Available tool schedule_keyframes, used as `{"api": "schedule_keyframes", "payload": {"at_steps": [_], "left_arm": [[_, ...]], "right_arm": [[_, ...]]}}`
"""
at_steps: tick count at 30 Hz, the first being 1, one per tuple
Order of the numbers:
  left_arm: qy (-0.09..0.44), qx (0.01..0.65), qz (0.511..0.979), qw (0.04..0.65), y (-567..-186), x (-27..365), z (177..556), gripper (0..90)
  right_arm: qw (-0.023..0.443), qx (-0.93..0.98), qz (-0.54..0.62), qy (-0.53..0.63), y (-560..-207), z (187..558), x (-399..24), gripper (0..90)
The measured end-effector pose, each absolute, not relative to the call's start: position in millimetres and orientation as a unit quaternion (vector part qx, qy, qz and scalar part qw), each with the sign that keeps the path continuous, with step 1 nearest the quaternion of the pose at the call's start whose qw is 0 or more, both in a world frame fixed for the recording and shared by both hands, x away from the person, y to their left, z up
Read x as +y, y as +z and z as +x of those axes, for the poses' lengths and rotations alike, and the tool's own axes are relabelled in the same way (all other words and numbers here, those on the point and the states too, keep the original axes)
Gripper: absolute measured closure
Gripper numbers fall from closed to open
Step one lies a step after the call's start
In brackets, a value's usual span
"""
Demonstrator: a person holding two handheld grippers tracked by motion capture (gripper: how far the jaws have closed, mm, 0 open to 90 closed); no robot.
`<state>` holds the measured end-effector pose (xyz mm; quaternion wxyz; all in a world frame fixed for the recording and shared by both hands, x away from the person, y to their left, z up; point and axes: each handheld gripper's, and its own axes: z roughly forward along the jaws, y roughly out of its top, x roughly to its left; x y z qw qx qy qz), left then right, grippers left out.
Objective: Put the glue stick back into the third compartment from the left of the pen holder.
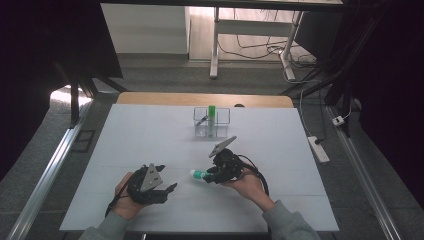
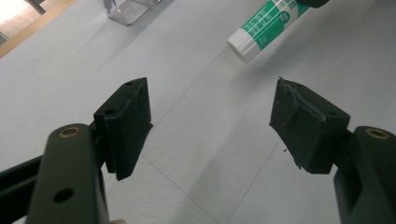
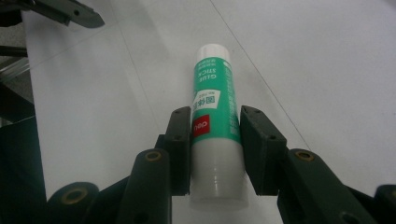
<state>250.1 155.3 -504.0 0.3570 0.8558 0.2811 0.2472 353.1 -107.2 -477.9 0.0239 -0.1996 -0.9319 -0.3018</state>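
The right gripper (image 3: 215, 140) holds a glue stick (image 3: 214, 121) by the middle of its body, both black pads pressed flat against the green-and-white label. In the high view the glue stick (image 1: 199, 174) lies roughly level just above the worktop (image 1: 150, 135), its white cap end pointing towards the left gripper (image 1: 167, 192), near the front middle of the white surface. The left gripper (image 2: 210, 126) stands wide with nothing between its pads; the stick's capped end (image 2: 264, 25) shows ahead of it, apart from both pads.

As a judgement: the pick-up is done and the stick is securely in hand. What is left looks like carrying it to the clear box (image 1: 211, 122) further back on the worktop, where a second green-topped stick (image 1: 212, 118) already stands upright in one compartment. The two are well apart, so the placing has not begun. Whether the free gripper is meant to take the cap or the stick itself I cannot tell.

The stick is a smooth, hard plastic cylinder with a glossy printed label and plain white ends. The pads are matt black rubbery blocks; one on the left gripper looks frayed along its edge. The box is transparent, thin-walled and divided into compartments. The worktop cover is matt white with faint seam lines
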Motion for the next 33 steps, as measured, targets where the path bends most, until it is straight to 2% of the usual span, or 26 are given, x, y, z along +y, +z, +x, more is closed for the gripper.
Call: {"api": "schedule_keyframes", "payload": {"at_steps": [33], "left_arm": [[0.261,0.223,0.885,0.316,-508,115,251,29.1]], "right_arm": [[0.081,-0.923,-0.17,-0.335,-476,342,-84,64.7]]}}
